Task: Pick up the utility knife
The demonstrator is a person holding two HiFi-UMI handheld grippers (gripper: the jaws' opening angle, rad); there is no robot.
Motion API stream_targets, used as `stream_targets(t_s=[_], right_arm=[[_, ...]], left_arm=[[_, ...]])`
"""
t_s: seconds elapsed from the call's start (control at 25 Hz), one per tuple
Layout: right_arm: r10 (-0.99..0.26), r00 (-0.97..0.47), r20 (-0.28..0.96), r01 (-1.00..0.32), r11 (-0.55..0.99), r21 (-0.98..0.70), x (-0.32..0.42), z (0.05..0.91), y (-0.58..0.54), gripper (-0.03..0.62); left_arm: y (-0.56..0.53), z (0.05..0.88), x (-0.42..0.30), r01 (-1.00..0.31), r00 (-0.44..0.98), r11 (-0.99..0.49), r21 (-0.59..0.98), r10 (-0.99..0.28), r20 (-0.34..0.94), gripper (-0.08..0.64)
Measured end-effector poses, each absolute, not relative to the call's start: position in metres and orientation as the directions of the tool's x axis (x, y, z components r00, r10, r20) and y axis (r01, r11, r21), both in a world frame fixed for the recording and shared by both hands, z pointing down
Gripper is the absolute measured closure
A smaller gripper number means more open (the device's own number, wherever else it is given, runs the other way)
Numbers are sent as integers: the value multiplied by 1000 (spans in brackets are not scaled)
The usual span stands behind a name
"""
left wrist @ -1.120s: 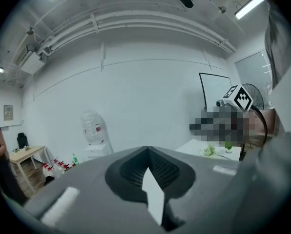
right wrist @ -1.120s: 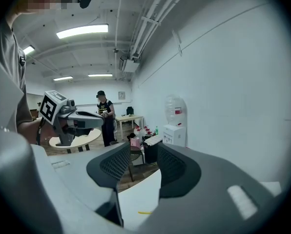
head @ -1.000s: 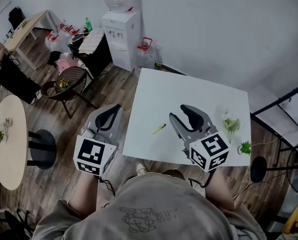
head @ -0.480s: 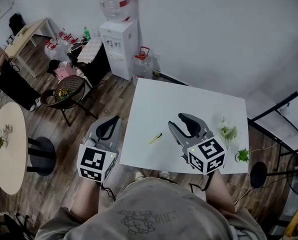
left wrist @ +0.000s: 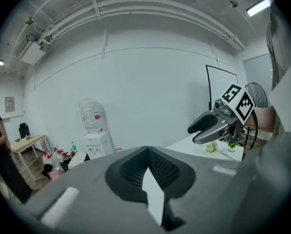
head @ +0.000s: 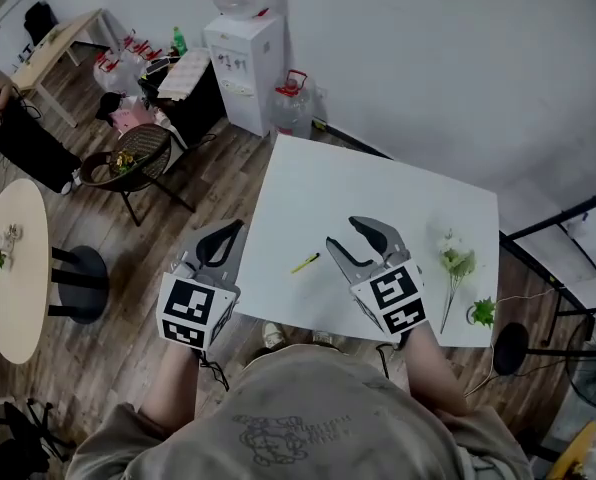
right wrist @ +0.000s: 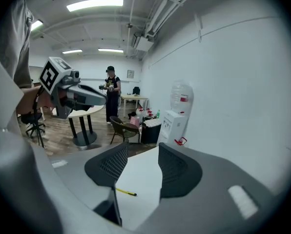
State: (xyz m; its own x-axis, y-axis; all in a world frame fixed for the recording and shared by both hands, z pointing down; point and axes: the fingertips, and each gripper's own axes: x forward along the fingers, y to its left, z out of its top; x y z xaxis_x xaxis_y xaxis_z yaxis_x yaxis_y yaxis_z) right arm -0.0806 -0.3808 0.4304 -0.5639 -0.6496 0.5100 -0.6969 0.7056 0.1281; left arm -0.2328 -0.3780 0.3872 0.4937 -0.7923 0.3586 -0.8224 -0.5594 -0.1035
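The utility knife (head: 304,263) is slim and yellow. It lies flat near the left front of the white table (head: 378,188). My right gripper (head: 346,236) hovers over the table just right of the knife, open and holding nothing. In the right gripper view the knife (right wrist: 126,192) shows through the gap between the jaws. My left gripper (head: 234,228) hangs off the table's left edge, above the wooden floor, shut with nothing in it. Its pads (left wrist: 146,152) meet at the tips in the left gripper view.
A sprig of pale flowers (head: 456,263) and a small green plant (head: 483,313) lie at the table's right side. A water dispenser (head: 243,58), a wicker chair (head: 123,173) and a round table (head: 13,268) stand to the left. A person (right wrist: 110,94) stands far back.
My right gripper has drifted a little left, closer to the knife, its jaws still open. The left gripper has kept its place beside the table. The knife has not moved.
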Motion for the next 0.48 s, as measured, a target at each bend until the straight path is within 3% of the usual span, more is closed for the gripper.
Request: stream_targets(t_s=[0.48], right_arm=[[-435,-506,745,-583,809,77,-92,562,-389,345]], left_arm=[[-390,473,-236,-839,447,-540,-58,-747,493,560]])
